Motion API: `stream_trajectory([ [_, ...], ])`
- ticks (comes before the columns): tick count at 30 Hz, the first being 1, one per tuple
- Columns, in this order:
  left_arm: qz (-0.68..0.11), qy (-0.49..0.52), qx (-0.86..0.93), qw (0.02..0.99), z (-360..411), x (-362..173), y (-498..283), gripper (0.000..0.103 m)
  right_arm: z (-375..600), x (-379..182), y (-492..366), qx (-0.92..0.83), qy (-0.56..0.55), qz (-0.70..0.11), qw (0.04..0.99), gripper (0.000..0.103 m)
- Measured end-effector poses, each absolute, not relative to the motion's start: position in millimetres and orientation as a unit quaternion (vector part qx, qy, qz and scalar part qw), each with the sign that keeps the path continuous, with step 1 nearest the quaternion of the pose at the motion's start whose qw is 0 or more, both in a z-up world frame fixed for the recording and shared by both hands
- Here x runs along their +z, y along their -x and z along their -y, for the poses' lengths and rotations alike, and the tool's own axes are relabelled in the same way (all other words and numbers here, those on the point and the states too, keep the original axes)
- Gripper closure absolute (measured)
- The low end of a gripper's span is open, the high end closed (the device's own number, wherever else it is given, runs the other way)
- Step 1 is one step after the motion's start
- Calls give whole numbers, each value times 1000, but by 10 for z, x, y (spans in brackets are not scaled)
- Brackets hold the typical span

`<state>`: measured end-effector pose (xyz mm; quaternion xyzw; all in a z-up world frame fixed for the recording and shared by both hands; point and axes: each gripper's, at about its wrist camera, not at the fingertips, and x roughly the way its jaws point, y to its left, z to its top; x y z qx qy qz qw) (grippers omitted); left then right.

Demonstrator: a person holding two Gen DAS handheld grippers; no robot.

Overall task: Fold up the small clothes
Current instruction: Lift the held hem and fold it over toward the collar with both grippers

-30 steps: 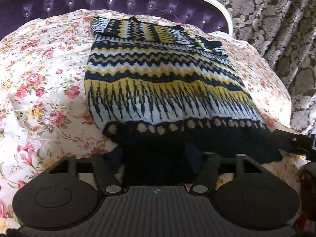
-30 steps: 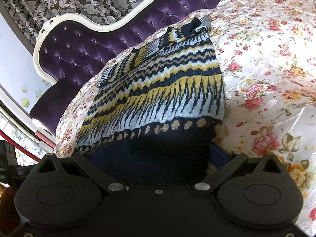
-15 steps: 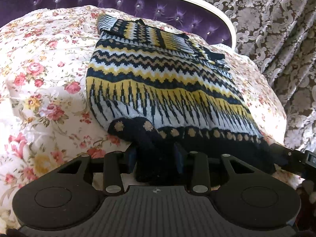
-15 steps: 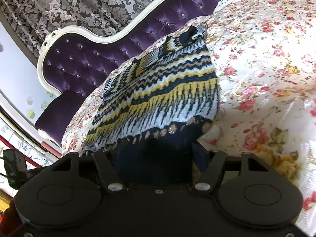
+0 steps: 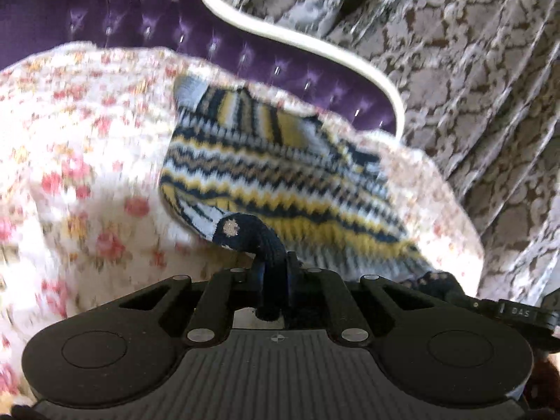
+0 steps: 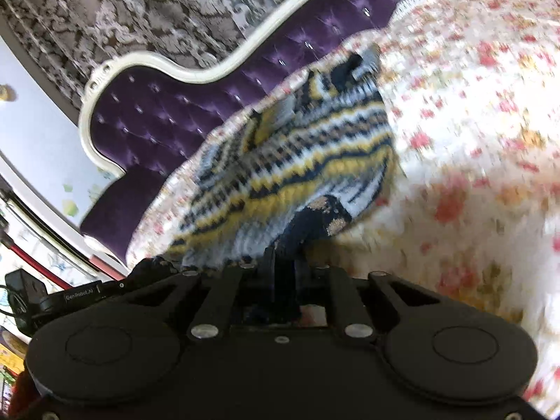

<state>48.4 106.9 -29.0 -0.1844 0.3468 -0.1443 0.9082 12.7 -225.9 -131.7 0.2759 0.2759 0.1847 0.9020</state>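
A knitted sweater (image 5: 280, 175) with navy, yellow and pale blue zigzag bands lies on the flowered bedspread (image 5: 87, 175). Its navy hem is bunched up at the near edge. In the left wrist view my left gripper (image 5: 274, 266) has its jaws closing tight on the hem's left corner, which rises off the bed. In the right wrist view the sweater (image 6: 297, 147) runs away from me, and my right gripper (image 6: 283, 262) is closing with the hem's right corner pinched between its fingers. The far collar end stays flat.
A purple tufted headboard (image 5: 140, 17) with a white frame stands behind the bed. Patterned grey curtains (image 5: 472, 70) hang on the right in the left wrist view. The flowered bedspread (image 6: 472, 122) spreads wide beside the sweater. The bed's edge drops away near the sweater's right side.
Both grippers went from wide around the hem to pinched on it. The left one has lifted, pulling its hem corner up, and both views are now blurred by motion.
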Motion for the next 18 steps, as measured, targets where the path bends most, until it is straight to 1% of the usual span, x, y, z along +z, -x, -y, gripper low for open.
stream_trajectory([
  [4,-316,192,-156,916,-1088,-42,-619,93,2300,-1059,-280,207,-280,-244,905,85],
  [11,-272,198,-180,924,-1107,400,-1098,93,2344,-570,-802,244,-282,-191,908,85],
  [18,-230,181,-172,941,-1087,601,-1678,93,2370,-343,-1424,244,-269,-152,919,85],
])
